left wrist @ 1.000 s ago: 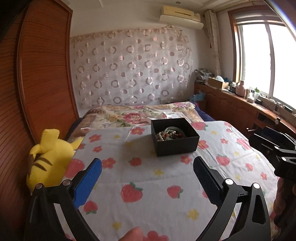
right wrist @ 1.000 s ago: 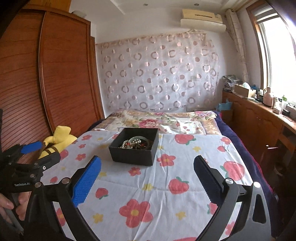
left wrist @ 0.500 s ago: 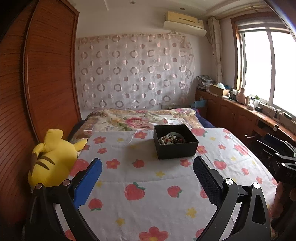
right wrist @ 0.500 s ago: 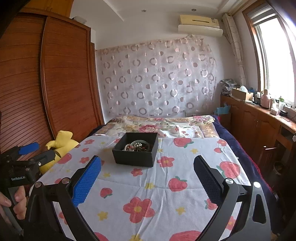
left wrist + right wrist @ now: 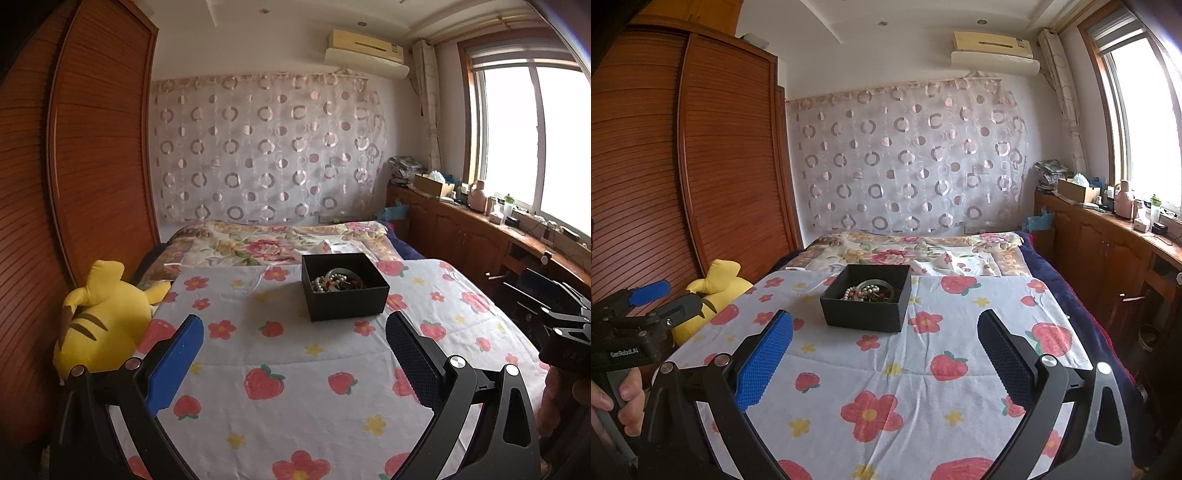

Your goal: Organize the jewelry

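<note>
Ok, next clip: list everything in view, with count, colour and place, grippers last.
box: one, black, open, mid-bed.
jewelry: tangled heap, pale and dark beads, inside the box.
bedspread: one, white with strawberries and flowers, under the box.
plush toy: one, yellow, bed's left edge.
wardrobe: brown wood, left wall.
curtain: pink circles, back wall.
air conditioner: one, above the curtain.
left gripper: open, empty.
right gripper: open, empty.

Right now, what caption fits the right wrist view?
Open right gripper faces a black box of jewelry on a flowered bedspread.
</note>
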The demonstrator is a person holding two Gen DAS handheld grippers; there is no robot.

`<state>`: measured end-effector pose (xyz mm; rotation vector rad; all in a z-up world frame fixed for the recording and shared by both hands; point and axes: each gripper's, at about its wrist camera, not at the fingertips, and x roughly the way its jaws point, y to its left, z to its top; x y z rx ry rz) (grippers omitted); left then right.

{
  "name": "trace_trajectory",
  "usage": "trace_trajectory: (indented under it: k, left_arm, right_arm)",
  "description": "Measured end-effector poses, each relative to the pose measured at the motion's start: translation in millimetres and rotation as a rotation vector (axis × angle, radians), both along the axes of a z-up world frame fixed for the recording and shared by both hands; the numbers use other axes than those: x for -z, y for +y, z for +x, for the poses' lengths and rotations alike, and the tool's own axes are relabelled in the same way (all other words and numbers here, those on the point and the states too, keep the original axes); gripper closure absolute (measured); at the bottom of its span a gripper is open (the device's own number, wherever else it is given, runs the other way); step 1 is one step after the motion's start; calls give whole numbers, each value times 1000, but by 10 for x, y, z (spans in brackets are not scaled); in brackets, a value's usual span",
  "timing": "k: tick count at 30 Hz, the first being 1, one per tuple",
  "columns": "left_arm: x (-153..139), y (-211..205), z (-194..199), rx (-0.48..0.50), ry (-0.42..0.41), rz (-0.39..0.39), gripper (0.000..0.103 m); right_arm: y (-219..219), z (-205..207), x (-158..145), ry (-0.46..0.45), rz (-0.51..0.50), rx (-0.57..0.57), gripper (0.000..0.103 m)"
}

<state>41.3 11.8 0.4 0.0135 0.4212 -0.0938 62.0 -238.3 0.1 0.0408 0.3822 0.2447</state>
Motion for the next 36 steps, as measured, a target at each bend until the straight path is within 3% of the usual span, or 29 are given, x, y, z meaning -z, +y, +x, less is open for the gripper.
trace_trajectory:
  k: [36]
  left_arm:
    - [-31, -73, -35, 8, -13, -5, 8]
  right_arm:
    - [36, -22, -15, -1, -1, 0, 2]
